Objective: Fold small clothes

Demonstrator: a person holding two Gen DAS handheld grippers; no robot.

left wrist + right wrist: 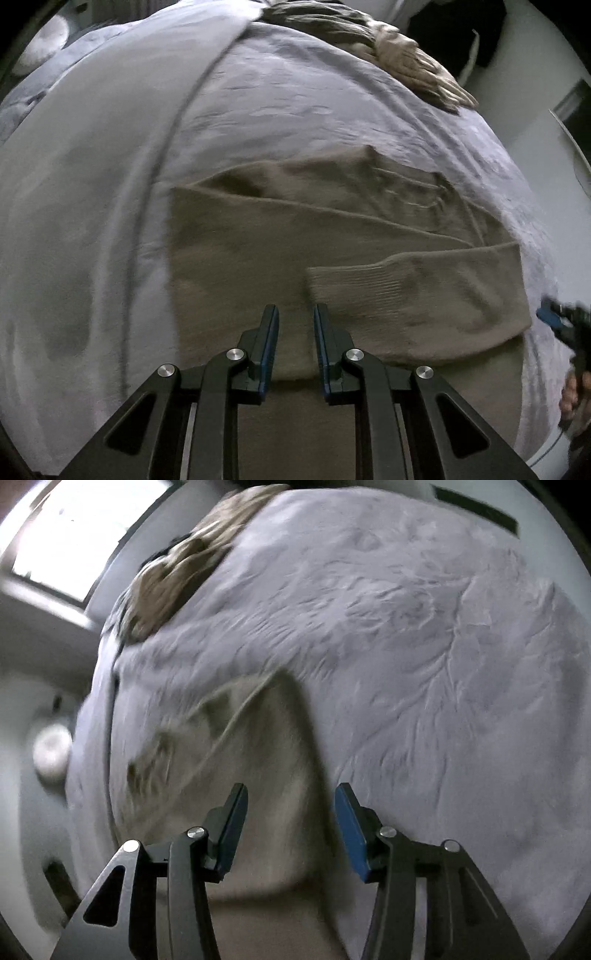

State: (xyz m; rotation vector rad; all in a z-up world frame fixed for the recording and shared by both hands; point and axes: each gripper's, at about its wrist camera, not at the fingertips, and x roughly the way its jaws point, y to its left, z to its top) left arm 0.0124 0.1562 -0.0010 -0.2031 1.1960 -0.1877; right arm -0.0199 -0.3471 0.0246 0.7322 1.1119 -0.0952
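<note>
A brown knitted sweater [280, 236] lies partly folded on a pale grey-lilac plush bedspread [295, 103], which serves here as the landmark. The sweater sits on the near part of the bedspread, close to its right-hand edge as the left wrist camera sees it. One sleeve with a ribbed cuff [343, 291] is laid across the body of the sweater, the cuff end pointing toward the left gripper.

The left gripper [295, 317] hangs over the sweater's near part, its blue-padded fingers [271, 332] parted by a narrow gap with only fabric visible beneath; nothing is clamped between them. Whether the tips touch the knit cannot be told.

The right gripper [291, 801] stands with its jaws set wide apart, holding nothing, over the same sweater [266, 746], which looks blurred in the right wrist view. In the left wrist view the right gripper [554, 317] shows just off the bedspread's right edge, beside the sweater's folded side.

At the far edge of the bedspread lies a crumpled beige and dark brown pile of clothes [391, 48], well apart from the sweater.
</note>
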